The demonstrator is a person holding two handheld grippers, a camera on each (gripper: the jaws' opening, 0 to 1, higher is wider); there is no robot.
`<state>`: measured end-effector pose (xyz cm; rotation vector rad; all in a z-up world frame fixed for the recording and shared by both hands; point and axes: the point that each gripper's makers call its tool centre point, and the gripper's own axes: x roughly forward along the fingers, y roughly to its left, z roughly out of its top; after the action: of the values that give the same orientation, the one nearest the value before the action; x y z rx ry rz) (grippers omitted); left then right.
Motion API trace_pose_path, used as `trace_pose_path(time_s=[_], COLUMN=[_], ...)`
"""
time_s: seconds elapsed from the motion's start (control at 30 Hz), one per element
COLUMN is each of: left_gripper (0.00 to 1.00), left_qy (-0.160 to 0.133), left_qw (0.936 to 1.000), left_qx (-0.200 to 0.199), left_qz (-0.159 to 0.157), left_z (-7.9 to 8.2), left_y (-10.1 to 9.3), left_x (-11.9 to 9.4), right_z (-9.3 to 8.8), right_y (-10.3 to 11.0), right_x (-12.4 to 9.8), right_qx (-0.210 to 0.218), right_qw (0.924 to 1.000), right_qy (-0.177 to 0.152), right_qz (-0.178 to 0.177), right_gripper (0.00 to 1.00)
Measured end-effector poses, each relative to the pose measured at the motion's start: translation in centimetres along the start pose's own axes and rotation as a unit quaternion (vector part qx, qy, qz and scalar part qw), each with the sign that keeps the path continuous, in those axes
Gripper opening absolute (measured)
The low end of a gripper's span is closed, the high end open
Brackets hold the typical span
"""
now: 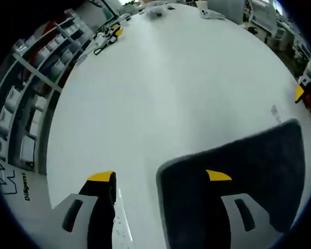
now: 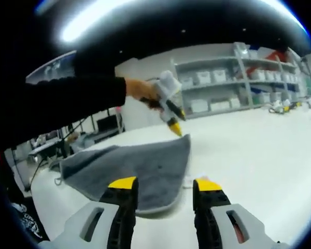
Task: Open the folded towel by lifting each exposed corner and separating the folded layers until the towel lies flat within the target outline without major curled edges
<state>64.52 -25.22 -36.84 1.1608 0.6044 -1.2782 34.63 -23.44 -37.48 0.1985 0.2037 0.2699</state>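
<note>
1. The towel (image 2: 140,168), dark grey, is seen in the right gripper view spread on the white table (image 2: 259,155), with a rounded corner lying near the table's edge just ahead of the jaws.
2. Its far corner is raised slightly off the surface, right under the yellow tips of the left gripper (image 2: 173,126); whether that corner is pinched cannot be told.
3. In the left gripper view the towel (image 1: 249,171) lies low and to the right on the table (image 1: 166,88), its pale-edged rounded corner pointing toward the space between the jaws.
4. The left gripper (image 1: 159,176) is seen with its jaws spread wide; the right jaw lies over the towel, the left jaw over bare table, and nothing is held between them.
5. The right gripper (image 2: 162,182) is also seen with its jaws parted and empty, the towel's near edge lying just beyond its tips.
6. A hand (image 2: 140,89) with a dark sleeve (image 2: 57,104) is seen holding the left gripper above the towel.
7. The right gripper's yellow tips (image 1: 307,104) are seen at the right side of the left gripper view, beyond the towel.
8. Shelves (image 2: 233,83) with pale boxes are seen past the table's far edge.
</note>
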Motion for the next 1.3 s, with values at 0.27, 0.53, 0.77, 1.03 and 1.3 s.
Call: trace_pose_path(time_s=[0.27, 0.53, 0.77, 1.03, 1.3], left_gripper=[0.46, 0.42, 0.24, 0.24, 0.08], left_qy=[-0.002, -0.003, 0.003, 0.026, 0.021], left_qw=[0.9999, 0.9990, 0.9991, 0.9996, 0.9995], left_qx=[-0.011, -0.036, -0.034, -0.007, -0.005], left_qz=[-0.005, -0.025, -0.025, -0.014, -0.024], left_z=[-0.2, -0.6, -0.3, -1.3, -1.1], left_y=[-0.3, -1.4, -2.3, -3.0, -3.8], left_x=[0.7, 2.0, 2.6, 3.1, 3.1], right_z=[-1.2, -1.5, -1.9, -2.7, -2.7], right_y=[-0.7, -0.3, -0.6, -0.7, -1.0], right_x=[0.2, 0.5, 0.8, 0.7, 0.6], right_qx=[0.009, 0.011, -0.013, -0.013, -0.023], right_qw=[0.9994, 0.9990, 0.9984, 0.9970, 0.9967], right_qy=[0.034, 0.043, 0.055, 0.076, 0.076], right_qz=[-0.002, 0.005, -0.009, -0.008, -0.016], right_gripper=[0.35, 0.35, 0.19, 0.18, 0.03])
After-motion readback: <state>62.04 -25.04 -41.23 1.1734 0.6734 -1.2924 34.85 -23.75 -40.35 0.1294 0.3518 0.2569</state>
